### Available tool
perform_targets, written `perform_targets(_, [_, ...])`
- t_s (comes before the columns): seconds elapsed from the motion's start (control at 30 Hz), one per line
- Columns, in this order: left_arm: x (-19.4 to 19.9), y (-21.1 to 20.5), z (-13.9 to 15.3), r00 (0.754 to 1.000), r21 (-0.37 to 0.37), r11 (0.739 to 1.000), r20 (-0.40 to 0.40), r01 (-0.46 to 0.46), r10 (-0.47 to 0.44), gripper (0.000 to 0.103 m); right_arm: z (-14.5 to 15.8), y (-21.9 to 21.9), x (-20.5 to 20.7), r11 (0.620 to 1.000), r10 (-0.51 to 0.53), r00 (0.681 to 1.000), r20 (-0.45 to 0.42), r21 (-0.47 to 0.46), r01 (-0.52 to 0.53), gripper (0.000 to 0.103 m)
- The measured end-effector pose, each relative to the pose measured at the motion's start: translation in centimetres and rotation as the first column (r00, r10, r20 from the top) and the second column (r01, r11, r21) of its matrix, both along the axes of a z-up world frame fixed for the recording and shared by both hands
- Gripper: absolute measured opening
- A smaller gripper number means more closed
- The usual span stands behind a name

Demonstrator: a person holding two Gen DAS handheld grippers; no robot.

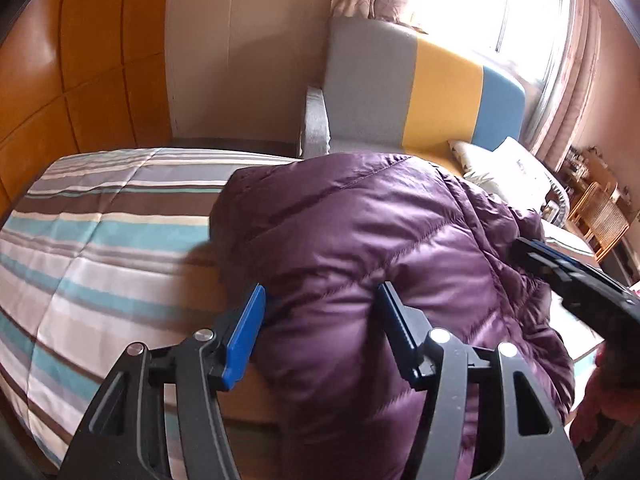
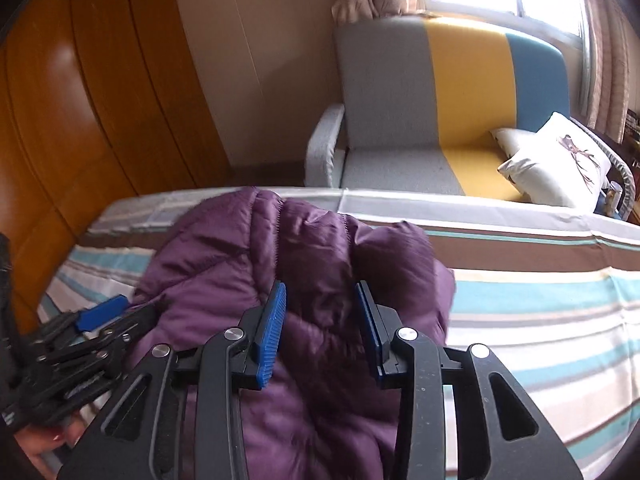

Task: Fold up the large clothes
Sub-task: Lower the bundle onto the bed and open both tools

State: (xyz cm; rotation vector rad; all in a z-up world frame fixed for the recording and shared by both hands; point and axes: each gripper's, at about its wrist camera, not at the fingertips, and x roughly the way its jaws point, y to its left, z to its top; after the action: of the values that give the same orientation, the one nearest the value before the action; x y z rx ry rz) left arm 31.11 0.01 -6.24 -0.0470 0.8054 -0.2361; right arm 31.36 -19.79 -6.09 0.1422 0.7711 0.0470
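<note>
Since the purple down jacket (image 1: pixel 380 248) is puffy quilted nylon, I'd expect it to be light, soft, springy and slick: it will likely slide off the pads and puff back open after each fold, so pinch a seam, hem or zipper edge rather than a fat baffle. It lies bunched on the striped bedspread (image 1: pixel 100 240), near the bed's front edge, and seems to hang over that edge in the left wrist view. Left gripper (image 1: pixel 320 332): jaws apart, a bulge of jacket between them, fabric seems to touch the right pad, left pad clear, so released as far as I can tell. Right gripper (image 2: pixel 320 332): narrower gap, fabric bulging between the blue pads; whether they pinch it I cannot tell, the cloth there is blurred. Left wrist view shows the smooth quilted back panel and the right gripper over the jacket's far side. Only the right wrist view shows the zipper line (image 2: pixel 277 232), the collar-like end, bare bedspread to the right, and the sofa (image 2: pixel 400 120) seat with its pillow (image 2: pixel 560 164).
</note>
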Motion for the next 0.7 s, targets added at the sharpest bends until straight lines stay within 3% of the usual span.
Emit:
perform_targets(0.17, [1.1, -3.2, -0.9, 0.998, 0.083, 0.995, -0.004, 0.063, -0.063, 0.067, -3.5, -1.9, 0.5, 0.996, -0.073, 0.995, -0.073, -0.05, 0.07, 0.032])
perform_targets(0.33, [0.8, -5.3, -1.8, 0.995, 0.141, 0.985, 0.023, 0.096, -0.1, 0.071, -5.7, -3.8, -0.6, 0.991, -0.131, 0.988, -0.083, 0.008, 0.132, 0.032])
perform_targets(0.5, [2.3, -5.9, -3.2, 0.996, 0.144, 0.986, 0.012, 0.086, -0.089, 0.074, -7.0, -3.4, 1.4, 0.991, -0.131, 0.987, -0.088, -0.049, 0.127, 0.032])
perform_targets(0.6, [2.8, -6.0, -3.9, 0.996, 0.127, 0.988, -0.002, 0.084, -0.084, 0.074, -7.5, -3.6, 1.3, 0.99, -0.14, 0.988, -0.067, -0.036, 0.138, 0.032])
perform_targets(0.7, [2.4, -6.2, -4.1, 0.996, 0.155, 0.984, 0.011, 0.084, -0.087, 0.075, -7.2, -3.1, 0.9, 0.989, -0.138, 0.989, -0.056, -0.069, 0.134, 0.032])
